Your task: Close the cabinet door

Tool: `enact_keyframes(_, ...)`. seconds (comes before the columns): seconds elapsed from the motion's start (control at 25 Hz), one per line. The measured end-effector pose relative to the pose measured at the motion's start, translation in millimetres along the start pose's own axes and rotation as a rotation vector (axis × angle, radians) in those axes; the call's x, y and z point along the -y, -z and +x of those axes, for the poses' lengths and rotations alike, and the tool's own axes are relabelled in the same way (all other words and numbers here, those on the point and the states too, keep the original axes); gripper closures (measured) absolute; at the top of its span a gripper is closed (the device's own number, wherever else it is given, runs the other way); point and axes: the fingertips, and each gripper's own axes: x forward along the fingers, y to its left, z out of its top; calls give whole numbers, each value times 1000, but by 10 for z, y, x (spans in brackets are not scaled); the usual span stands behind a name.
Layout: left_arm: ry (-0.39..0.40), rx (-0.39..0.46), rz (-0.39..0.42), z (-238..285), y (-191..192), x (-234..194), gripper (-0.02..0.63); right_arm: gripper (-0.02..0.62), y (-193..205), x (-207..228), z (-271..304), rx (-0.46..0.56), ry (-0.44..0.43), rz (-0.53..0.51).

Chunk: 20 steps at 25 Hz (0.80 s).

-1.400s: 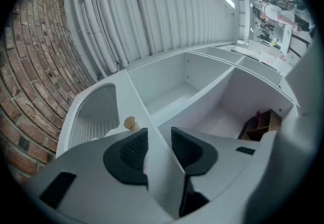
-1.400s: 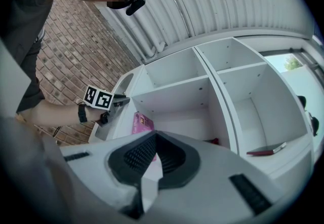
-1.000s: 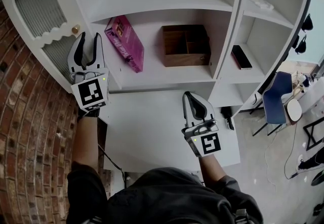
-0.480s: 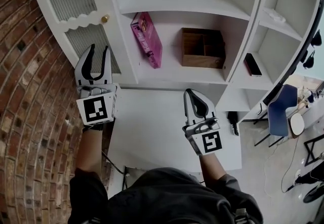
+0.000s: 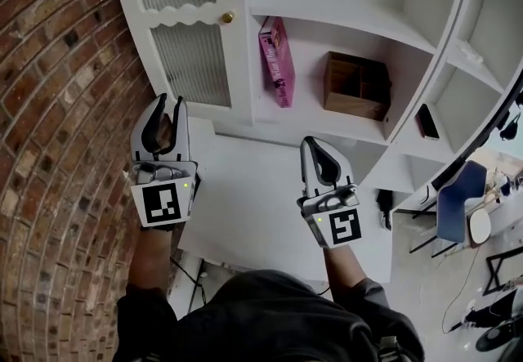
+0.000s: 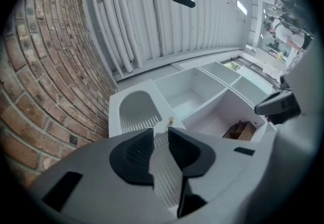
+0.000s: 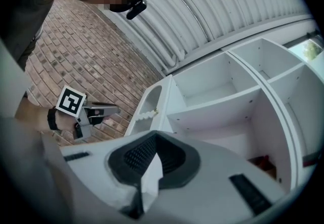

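Note:
The white cabinet door (image 5: 192,25) with ribbed glass panels and a brass knob (image 5: 227,17) stands open at the cabinet's left side. My left gripper (image 5: 170,103) hangs below the door, apart from it. Its jaws are closing with nothing between them. In the left gripper view, the door (image 6: 134,112) and knob (image 6: 170,121) show beyond the gap of that gripper (image 6: 160,139). My right gripper (image 5: 313,144) is over the white counter (image 5: 253,205), shut and empty. The right gripper view shows its tips (image 7: 154,139) meeting, with the door (image 7: 151,100) far ahead.
A brick wall (image 5: 65,107) runs close on the left. On the open shelves stand a pink box (image 5: 278,58) and a wooden organiser (image 5: 355,87), with a black object (image 5: 426,121) one bay right. A blue chair (image 5: 456,205) stands at the far right.
My left gripper has drawn back from beside the door to below it, and its jaws have narrowed. The door's knob edge shows nearer the shelves. The right gripper has risen slightly.

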Motion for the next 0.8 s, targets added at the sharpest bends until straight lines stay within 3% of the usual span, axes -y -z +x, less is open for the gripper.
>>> enact_keyframes(0.4, -53, -44, -3, -585, 60, -347, 564, 595, -221, -377, 226, 36, -48, -24)
enact_keyframes(0.8, -63, -87, -8, -990, 181, -517, 604, 595, -340, -584, 324, 58, -42, -34)
